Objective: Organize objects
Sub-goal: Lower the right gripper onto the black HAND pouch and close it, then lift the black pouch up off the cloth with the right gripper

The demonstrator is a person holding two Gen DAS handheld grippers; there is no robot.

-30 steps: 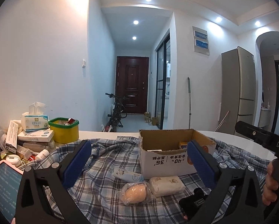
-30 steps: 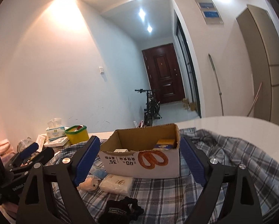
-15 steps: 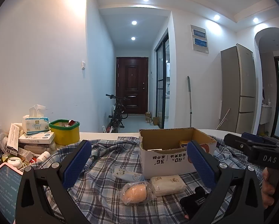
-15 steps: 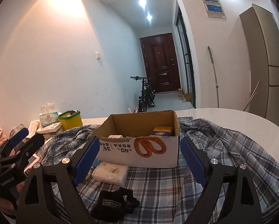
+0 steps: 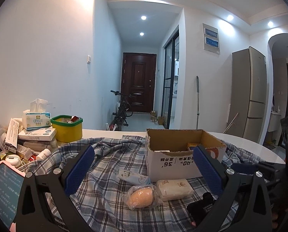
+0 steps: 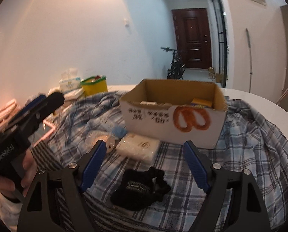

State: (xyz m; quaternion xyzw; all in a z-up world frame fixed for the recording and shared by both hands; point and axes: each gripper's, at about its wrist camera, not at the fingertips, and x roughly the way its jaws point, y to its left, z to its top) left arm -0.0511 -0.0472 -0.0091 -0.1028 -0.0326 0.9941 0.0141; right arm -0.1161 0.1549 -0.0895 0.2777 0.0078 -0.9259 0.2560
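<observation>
An open cardboard box (image 5: 171,164) (image 6: 173,123) stands on a plaid cloth (image 6: 250,135) and holds a yellow pack and a white one. In front of it lie a white packet (image 6: 138,147) (image 5: 174,186), a bagged bun (image 5: 141,194), a blue-white pouch (image 5: 132,176) and a black scrunchie pack (image 6: 142,187) (image 5: 202,205). My right gripper (image 6: 145,144) tilts down over the scrunchie pack. Its jaws are closing, with the pack low between the fingers and the pads clear of it. My left gripper (image 5: 143,149) is open and empty, facing the box and held level.
A yellow tub with a green rim (image 5: 67,128), a tissue box (image 5: 36,118) and stacked small boxes crowd the table's left end. A pink-cased tablet (image 5: 3,189) lies at the near left. The white table edge (image 5: 259,147) curves behind the box. A hand (image 6: 27,166) holds the left gripper.
The right gripper has tipped downward and come closer to the black scrunchie pack, and its fingers stand narrower. The left gripper has stayed where it was.
</observation>
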